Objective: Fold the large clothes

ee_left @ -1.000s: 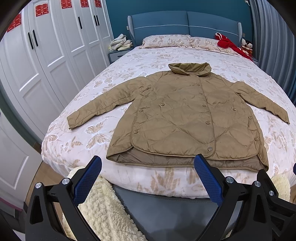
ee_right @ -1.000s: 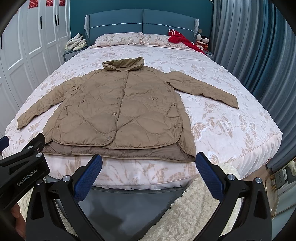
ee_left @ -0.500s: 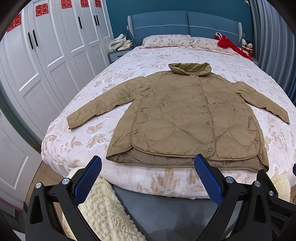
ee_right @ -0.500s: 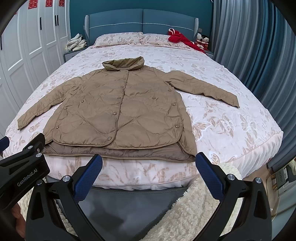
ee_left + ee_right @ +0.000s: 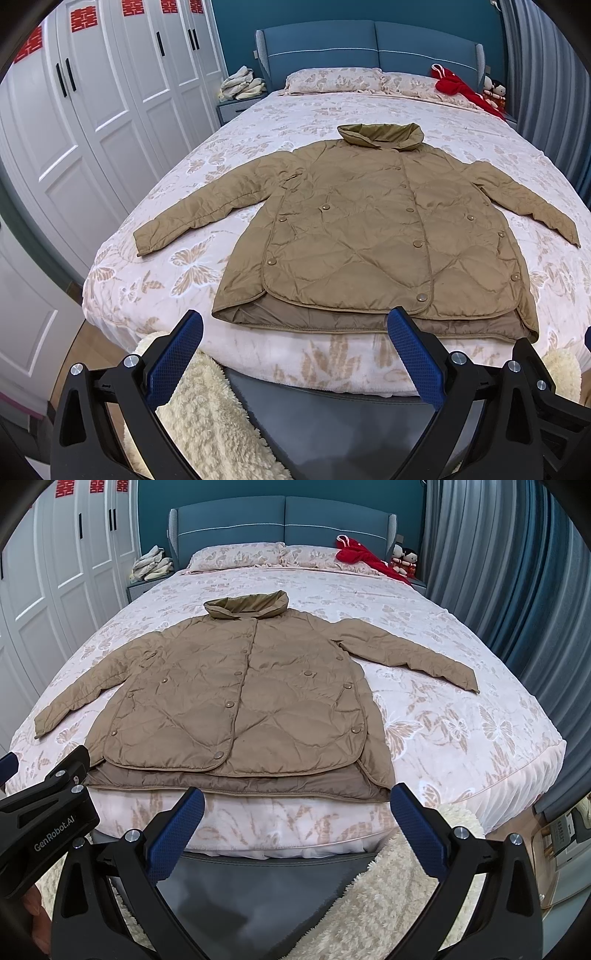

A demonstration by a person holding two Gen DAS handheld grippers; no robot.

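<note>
Left gripper [image 5: 295, 334]: jaws wide, empty, held short of the bed's [image 5: 155, 295] foot edge. Jacket [image 5: 376, 236]: tan, quilted, buttoned, spread flat on the bed ahead of both sets of jaws, collar farthest away, sleeves out to either side, hem just beyond the jaw tips. Right gripper [image 5: 297, 812]: jaws wide, empty, below the hem.

Tan quilted jacket [image 5: 373, 236] on a pink bedspread [image 5: 155, 273] patterned with beige butterflies; behind it a blue headboard [image 5: 369, 48]; red garment [image 5: 461, 88] beside the pillows.
</note>
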